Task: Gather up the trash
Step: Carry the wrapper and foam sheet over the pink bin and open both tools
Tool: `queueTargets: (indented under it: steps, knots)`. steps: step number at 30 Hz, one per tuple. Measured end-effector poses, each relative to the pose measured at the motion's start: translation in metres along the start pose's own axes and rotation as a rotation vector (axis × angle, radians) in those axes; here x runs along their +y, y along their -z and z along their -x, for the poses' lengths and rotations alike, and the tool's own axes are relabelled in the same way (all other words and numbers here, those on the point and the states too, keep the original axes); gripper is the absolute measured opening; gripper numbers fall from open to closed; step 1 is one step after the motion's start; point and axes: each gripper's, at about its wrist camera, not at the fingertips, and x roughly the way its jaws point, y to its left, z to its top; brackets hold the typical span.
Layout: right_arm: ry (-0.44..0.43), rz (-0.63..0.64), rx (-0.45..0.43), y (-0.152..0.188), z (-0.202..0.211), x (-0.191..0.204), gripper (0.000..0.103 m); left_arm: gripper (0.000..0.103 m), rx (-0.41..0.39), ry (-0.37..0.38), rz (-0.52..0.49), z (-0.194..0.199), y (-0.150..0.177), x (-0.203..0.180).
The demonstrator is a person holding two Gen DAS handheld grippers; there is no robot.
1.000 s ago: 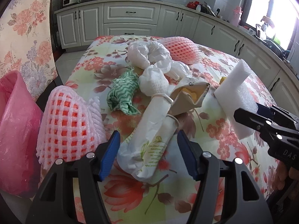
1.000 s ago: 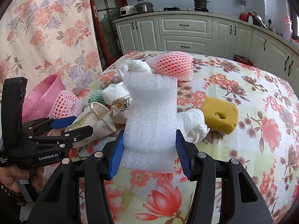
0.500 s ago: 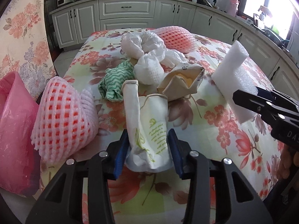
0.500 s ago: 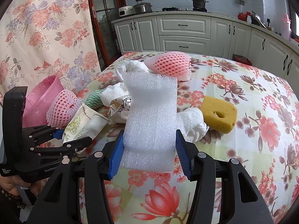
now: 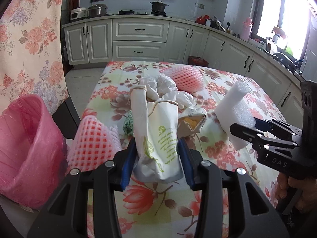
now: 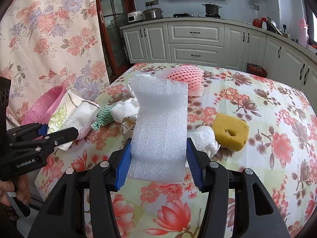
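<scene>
A: From the left wrist, going left to right with the paper bag [image 5: 158,138] as landmark: the pink-lined bin [image 5: 25,150] sits far left of it, off the table edge. A pink foam fruit net [image 5: 93,138] lies just left of the bag, and the left gripper [image 5: 157,158] is clamped on the bag's lower end, both blue pads pressed into it.

B: And right of the bag?

A: A crumpled wrapper [image 5: 193,121] beside it, then the right gripper [image 5: 255,127] clamped on a white foam sheet [image 5: 234,109]. A second pink net [image 5: 186,78] lies behind the bag, near white plastic [image 5: 164,87].

B: The right wrist adds things. Right of the bag [image 6: 67,117] (seen here pinched in the left gripper [image 6: 59,130]) come a green patterned cloth [image 6: 103,117], white paper towel [image 6: 124,111], the foam sheet [image 6: 160,127] upright between the right gripper's [image 6: 158,158] pads, and a yellow sponge [image 6: 230,131] with a hole, hidden from the left view.

A: The surface?

B: A floral tablecloth [image 6: 257,103]. Behind it run white kitchen cabinets [image 6: 196,41] with pots on the counter; a flowered curtain [image 6: 49,39] hangs left of the bag.
</scene>
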Motion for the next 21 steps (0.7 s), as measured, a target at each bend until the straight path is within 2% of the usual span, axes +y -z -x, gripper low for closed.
queueTargets:
  steps: [12, 21]
  knots:
    - [-0.008, 0.048, -0.039, -0.024, 0.006, 0.024, 0.051, 0.042, -0.083, -0.056, 0.06, 0.039, -0.013, 0.038]
    - [-0.03, 0.099, -0.06, -0.046, 0.002, 0.052, 0.051, 0.042, -0.134, -0.121, 0.114, 0.067, -0.015, 0.082]
